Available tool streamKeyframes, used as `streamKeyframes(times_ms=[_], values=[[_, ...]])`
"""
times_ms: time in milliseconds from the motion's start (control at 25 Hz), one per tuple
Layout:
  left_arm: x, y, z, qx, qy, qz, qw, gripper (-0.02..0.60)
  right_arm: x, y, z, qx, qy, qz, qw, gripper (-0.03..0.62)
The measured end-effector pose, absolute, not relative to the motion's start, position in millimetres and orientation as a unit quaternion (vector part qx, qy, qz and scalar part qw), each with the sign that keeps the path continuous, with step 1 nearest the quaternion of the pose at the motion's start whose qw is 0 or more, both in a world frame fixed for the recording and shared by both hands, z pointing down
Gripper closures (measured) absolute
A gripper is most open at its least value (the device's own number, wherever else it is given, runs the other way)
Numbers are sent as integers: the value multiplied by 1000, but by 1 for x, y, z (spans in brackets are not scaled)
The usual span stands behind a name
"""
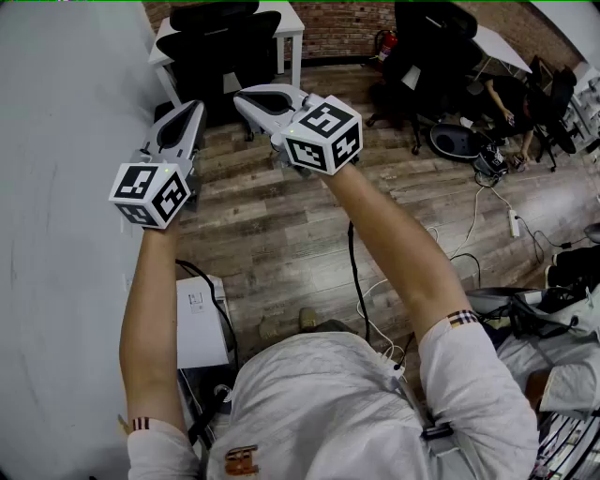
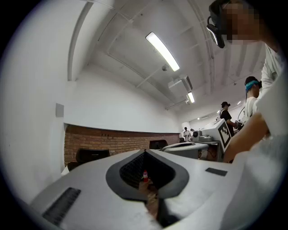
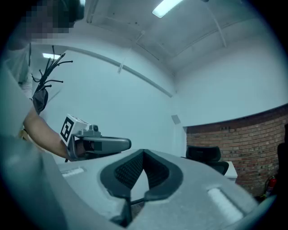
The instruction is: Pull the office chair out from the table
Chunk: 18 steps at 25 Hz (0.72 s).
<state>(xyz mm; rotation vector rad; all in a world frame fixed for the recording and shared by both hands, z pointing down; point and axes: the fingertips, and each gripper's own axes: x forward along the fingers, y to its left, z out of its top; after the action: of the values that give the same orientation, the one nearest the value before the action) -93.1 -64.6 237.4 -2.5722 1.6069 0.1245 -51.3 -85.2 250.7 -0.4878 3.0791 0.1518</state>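
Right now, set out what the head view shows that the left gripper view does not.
Head view only: loose cables and a white box on the floor. Left gripper view only: the ceiling and its strip lights. Both: the brick wall, the black office chair before it, and the left gripper and right gripper, both shut and empty.

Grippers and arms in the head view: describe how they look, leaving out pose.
The left gripper and right gripper are pale grey tapering shells with dark grey textured inner pads. Each ends in a white cube printed with black square markers. The person wears a white short-sleeved shirt; its cuffs carry a thin striped trim.
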Motion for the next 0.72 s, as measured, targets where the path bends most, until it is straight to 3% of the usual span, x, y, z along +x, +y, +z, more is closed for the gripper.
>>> streamKeyframes(times_ms=[160,720], values=[[-68,-36,234,-844,531,41,62,581,-27,-58,248,-152,987,54,15,594],[-67,-91,244,-832,550,38,60,581,-9,-115,255,-143,988,47,26,594]])
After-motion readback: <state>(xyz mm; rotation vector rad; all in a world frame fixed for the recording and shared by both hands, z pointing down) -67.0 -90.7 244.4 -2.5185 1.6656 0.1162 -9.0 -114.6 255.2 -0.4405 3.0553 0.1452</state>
